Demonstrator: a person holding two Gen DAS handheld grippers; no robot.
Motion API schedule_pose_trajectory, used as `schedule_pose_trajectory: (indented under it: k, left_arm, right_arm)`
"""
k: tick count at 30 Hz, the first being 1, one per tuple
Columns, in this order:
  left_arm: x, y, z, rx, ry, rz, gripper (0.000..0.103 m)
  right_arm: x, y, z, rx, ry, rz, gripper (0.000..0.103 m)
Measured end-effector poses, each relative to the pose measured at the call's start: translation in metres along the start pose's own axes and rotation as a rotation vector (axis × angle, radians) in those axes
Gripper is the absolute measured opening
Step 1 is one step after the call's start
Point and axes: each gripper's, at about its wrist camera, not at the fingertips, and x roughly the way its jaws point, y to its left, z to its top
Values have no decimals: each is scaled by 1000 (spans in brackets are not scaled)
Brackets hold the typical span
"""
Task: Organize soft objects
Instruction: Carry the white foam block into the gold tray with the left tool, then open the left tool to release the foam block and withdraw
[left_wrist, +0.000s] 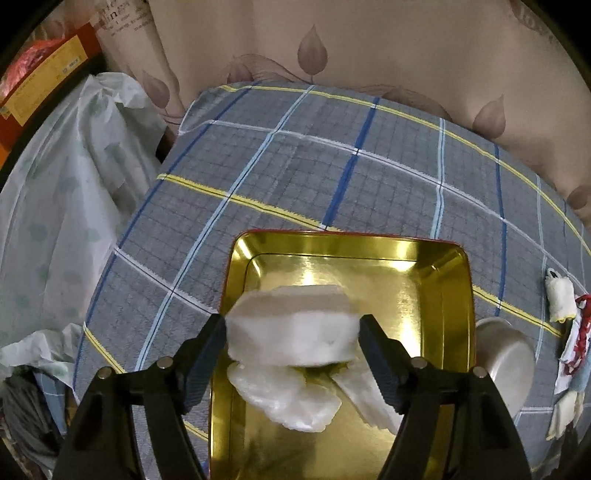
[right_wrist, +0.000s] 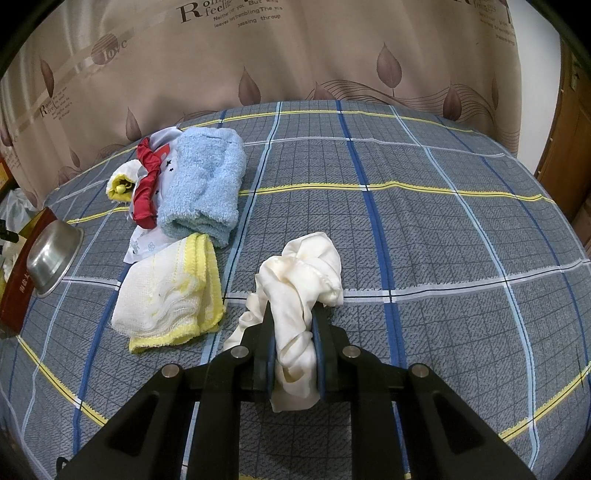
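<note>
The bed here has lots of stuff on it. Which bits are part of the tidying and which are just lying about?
Part of the job:
white folded cloth
gold tin
cream cloth
blue towel
yellow-edged cloth
red ribbon

Just lying about:
steel bowl
curtain
plastic bag

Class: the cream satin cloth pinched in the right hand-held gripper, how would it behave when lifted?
The cream satin cloth is crumpled and drooping, so likely floppy. Its sheen suggests slipperiness. The right hand-held gripper pinches only a bunched part; loose ends would probably dangle.

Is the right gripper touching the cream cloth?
Touching. In the right wrist view, the right gripper has its blue pads pressed on both sides of the cream cloth, pinching it.
</note>
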Motion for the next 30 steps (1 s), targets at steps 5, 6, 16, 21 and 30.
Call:
schedule_pose_trajectory:
  k: [5,6,16,21,30]
  left_arm:
    - [-11,-4,-2,22,-15,-16,75]
    - [-14,-4,-4,27,-18,-17,75]
    - [-47,6,-26,66,-42,-41,75]
    - [-55,19,-41,27,-49,-101,75]
    - [-61,29,-64,51,-98,-96,75]
  right_arm:
    - [0,0,0,0,0,0,16]
    - [0,0,1,0,0,-1,16]
    - [1,0,1,-2,0,0,17]
    - [1,1,1,-3,1,-1,17]
    - [-1,3,1,-23,4,-22,14]
